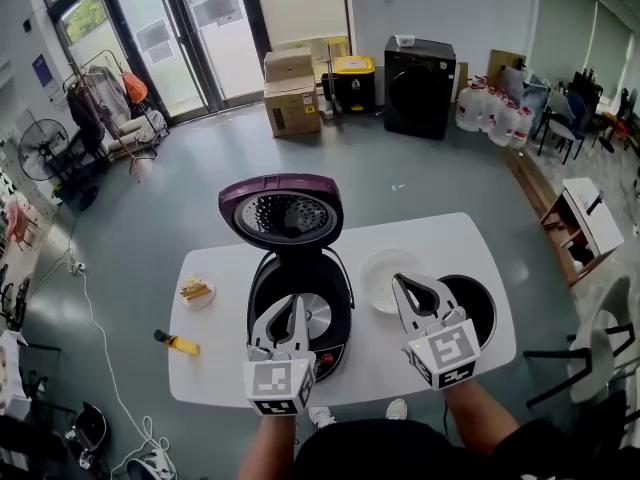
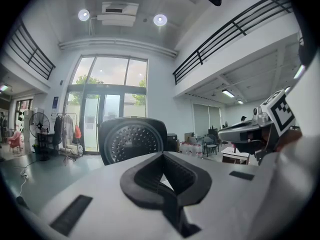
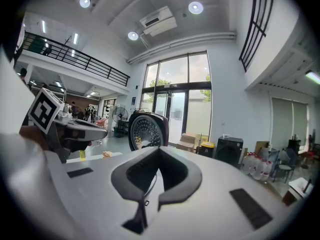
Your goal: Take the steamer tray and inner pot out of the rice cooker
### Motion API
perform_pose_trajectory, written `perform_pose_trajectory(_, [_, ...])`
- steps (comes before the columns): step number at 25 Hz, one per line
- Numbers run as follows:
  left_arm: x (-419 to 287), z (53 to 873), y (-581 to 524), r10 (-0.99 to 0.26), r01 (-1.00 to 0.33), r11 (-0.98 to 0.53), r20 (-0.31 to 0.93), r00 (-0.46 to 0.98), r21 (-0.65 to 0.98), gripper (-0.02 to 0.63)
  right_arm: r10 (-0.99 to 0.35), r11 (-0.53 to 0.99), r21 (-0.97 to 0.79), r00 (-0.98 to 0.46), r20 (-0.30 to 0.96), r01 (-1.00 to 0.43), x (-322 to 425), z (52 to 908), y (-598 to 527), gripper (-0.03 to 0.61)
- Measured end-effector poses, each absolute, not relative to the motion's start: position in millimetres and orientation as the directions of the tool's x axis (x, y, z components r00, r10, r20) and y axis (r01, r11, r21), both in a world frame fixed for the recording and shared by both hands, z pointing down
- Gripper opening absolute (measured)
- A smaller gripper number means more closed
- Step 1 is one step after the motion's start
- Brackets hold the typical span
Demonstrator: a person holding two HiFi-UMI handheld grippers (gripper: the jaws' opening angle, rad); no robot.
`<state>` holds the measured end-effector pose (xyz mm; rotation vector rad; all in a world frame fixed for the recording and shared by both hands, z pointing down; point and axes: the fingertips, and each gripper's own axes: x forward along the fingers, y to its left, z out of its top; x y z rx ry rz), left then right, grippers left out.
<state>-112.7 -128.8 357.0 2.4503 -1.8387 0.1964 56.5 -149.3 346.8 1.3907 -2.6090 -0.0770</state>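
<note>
Both things of the task seem to be out already. The white steamer tray (image 1: 383, 280) lies on the desk (image 1: 372, 366) just to the right of the rice cooker (image 1: 268, 290). The dark inner pot (image 1: 478, 306) stands beside the tray, nearer the right edge. The cooker is open, its lid (image 1: 282, 214) stands up at the back, and inside only the shiny heating plate (image 1: 316, 314) shows.

The left gripper (image 1: 292, 313) hangs over the front of the open cooker, its jaws closed together with nothing between them. The right gripper (image 1: 404, 288) is above the desk between tray and pot, also closed and empty. It hides part of the pot's rim.

So I judge that what remains is only to draw back cleanly. It would be good to lift both grippers a little first and then pull them toward the front edge. In this way the right one does not push the pot or tray, and the left one does not catch the cooker's rim.
</note>
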Motion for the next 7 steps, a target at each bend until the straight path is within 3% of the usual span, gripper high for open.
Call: perform_pose_trajectory(7, [-119.0,353.4,-126.7,-0.954,-0.963,-0.271,0.138,0.266,-0.018,-0.002,-0.827,0.563,0.145,-0.552,0.112,-0.814,49.3,342.6,-148.4,-0.002])
